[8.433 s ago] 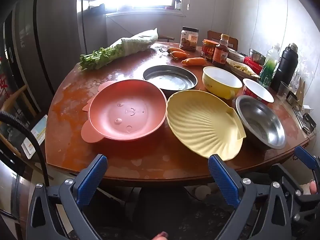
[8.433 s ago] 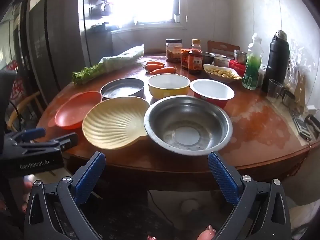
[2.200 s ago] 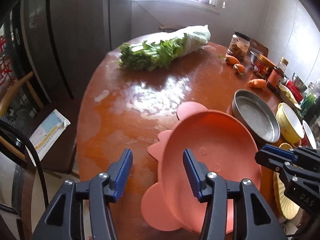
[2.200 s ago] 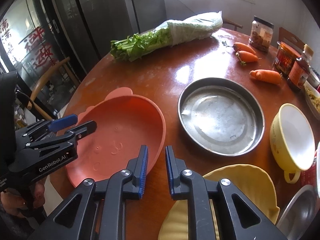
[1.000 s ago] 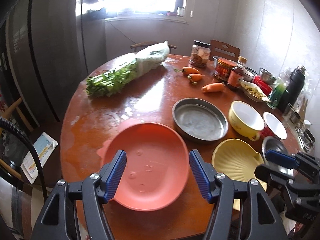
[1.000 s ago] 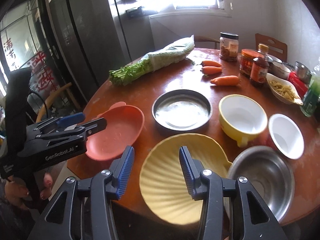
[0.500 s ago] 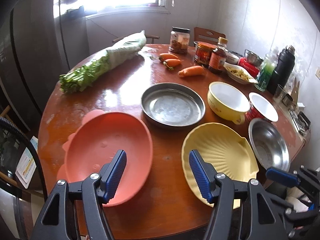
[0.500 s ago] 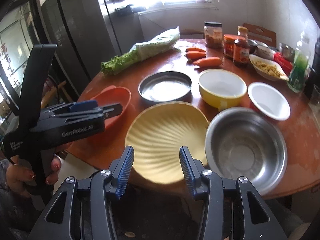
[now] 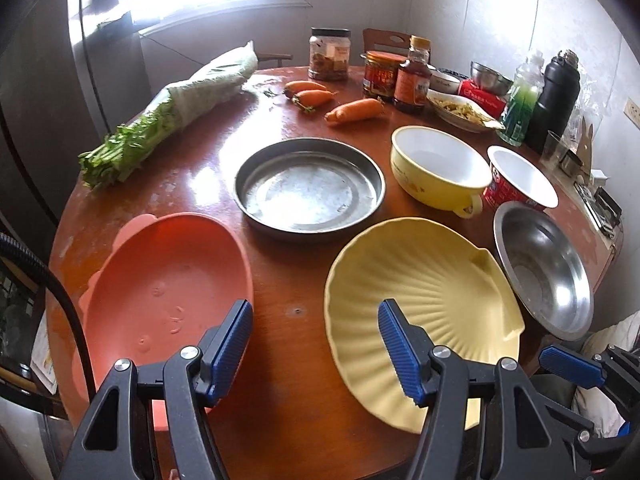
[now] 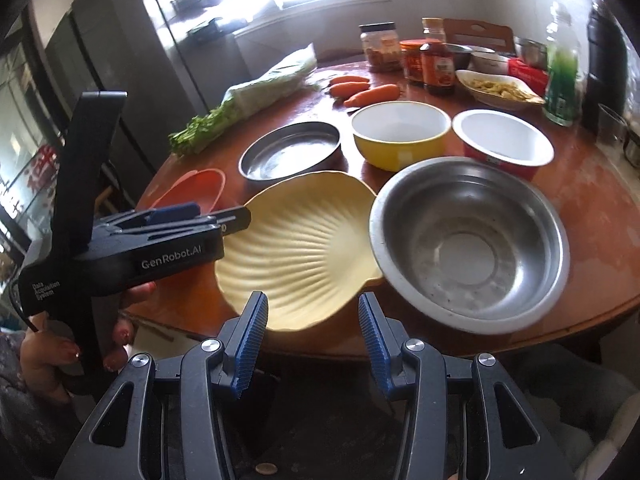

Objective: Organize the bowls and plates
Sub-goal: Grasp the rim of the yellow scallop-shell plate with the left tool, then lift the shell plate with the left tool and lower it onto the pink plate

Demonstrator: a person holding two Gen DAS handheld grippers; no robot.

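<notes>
On the round wooden table [image 9: 288,344] lie a pink plate [image 9: 168,292], a yellow shell-shaped plate [image 9: 420,288], a steel pan [image 9: 308,188], a yellow bowl [image 9: 436,168], a red bowl [image 9: 520,180] and a steel bowl [image 9: 540,272]. My left gripper [image 9: 316,344] hangs open over the bare wood between the pink plate and the shell plate, holding nothing. My right gripper [image 10: 312,336] is open and empty just off the table's near edge, in front of the shell plate [image 10: 300,248], with the steel bowl [image 10: 468,244] to its right. A hand holds the left gripper [image 10: 216,214] over the pink plate [image 10: 196,188].
A bundle of greens [image 9: 168,120] lies at the far left, with carrots [image 9: 352,110] behind the pan. Jars [image 9: 330,60], sauce bottles [image 9: 412,80], a dish of food [image 9: 460,112], a green bottle [image 9: 520,108] and a black flask [image 9: 554,96] crowd the far right.
Both grippers have swung right and sunk toward the near edge. The left one left the pink plate for the gap beside the shell plate; the right one now faces the shell plate and steel bowl.
</notes>
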